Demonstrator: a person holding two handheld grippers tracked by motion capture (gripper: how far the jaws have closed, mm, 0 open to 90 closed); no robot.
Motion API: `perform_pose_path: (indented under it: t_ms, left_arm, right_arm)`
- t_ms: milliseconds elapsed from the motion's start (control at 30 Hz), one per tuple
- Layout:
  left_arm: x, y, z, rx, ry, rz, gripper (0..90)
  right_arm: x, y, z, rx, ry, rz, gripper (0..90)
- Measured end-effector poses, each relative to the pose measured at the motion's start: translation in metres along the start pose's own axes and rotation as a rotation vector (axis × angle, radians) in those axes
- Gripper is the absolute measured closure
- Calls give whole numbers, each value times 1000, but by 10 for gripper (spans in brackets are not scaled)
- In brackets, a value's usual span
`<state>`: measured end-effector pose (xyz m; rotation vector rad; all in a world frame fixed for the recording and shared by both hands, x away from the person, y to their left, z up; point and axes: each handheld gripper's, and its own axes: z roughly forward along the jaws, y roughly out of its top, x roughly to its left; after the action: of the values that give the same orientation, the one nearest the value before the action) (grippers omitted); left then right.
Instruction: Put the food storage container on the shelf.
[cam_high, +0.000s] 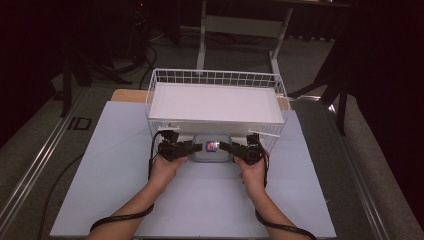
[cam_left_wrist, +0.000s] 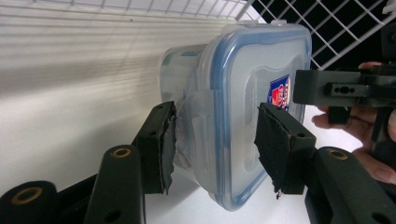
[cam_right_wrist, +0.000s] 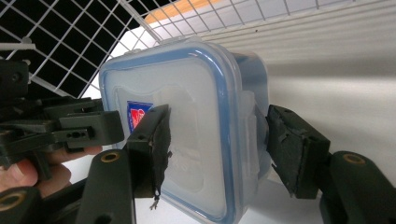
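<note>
White table (cam_high: 125, 200), lidded container (cam_high: 212, 148) before wire basket (cam_high: 165, 80), both grippers' half-open jaws straddling its side clips.

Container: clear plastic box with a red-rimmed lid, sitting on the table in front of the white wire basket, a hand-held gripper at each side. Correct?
Not quite: the lid rim is blue, not red, as the left gripper view shows. The container does sit on the table in front of the white wire basket, with the left hand-held gripper and right hand-held gripper at its sides.
</note>
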<state>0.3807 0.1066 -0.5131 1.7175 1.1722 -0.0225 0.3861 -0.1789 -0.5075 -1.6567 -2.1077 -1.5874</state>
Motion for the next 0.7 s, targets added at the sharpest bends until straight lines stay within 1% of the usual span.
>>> perform_pose_path:
  t_ms: [33, 67, 100, 133, 167, 200, 233, 267, 367, 400, 433, 467, 533, 567, 600, 633, 667, 700]
  left_arm:
    - [2, 0, 1, -10, 4, 3, 499]
    - [0, 2, 2, -8, -3, -24, 500]
    - [4, 4, 3, -4, -1, -3, 499]
    - [4, 5, 3, -6, -4, -3, 498]
    - [4, 6, 4, -14, -4, 11, 498]
    - [5, 6, 5, -16, -2, 13, 497]
    - [6, 6, 6, -24, 1, 2, 496]
    - [6, 6, 7, -27, 2, 5, 495]
    - [7, 7, 10, -32, 12, 15, 476]
    - [8, 7, 11, -32, 12, 16, 466]
    - [8, 7, 11, -36, 12, 14, 462]
    - [8, 6, 12, -42, 12, 8, 459]
    - [8, 6, 12, -46, 20, 6, 447]
    - [7, 5, 12, -61, 44, 13, 447]
    - [6, 5, 13, -67, 69, 22, 449]
    - [7, 5, 14, -63, 69, 18, 449]
    - [7, 5, 14, -63, 69, 18, 443]
    - [8, 4, 16, -69, 65, 12, 443]
  right_arm:
    - [-2, 0, 2, -2, -3, -5, 415]
    - [-5, 1, 3, -7, 5, 19, 415]
    - [-6, 1, 4, -8, 3, 24, 414]
    - [-7, 2, 4, -12, 1, 25, 414]
    - [-8, 3, 5, -12, 1, 24, 413]
    - [-8, 4, 5, -11, 5, 25, 412]
    - [-9, 5, 6, -12, 9, 25, 411]
    - [-10, 6, 6, -16, 8, 28, 407]
    - [-10, 7, 9, -21, -9, 30, 395]
    - [-10, 8, 10, -15, -12, 32, 391]
    - [-9, 8, 10, -10, -16, 37, 389]
    - [-10, 9, 11, -15, -19, 32, 384]
    - [-9, 8, 12, -11, -20, 36, 380]
    - [-10, 8, 12, -13, -22, 34, 380]
    - [-11, 8, 14, -13, -39, 30, 356]
    - [-12, 7, 15, -13, -49, 34, 349]
    - [-12, 7, 15, -13, -49, 34, 349]
    - [-14, 7, 16, -20, -59, 32, 360]
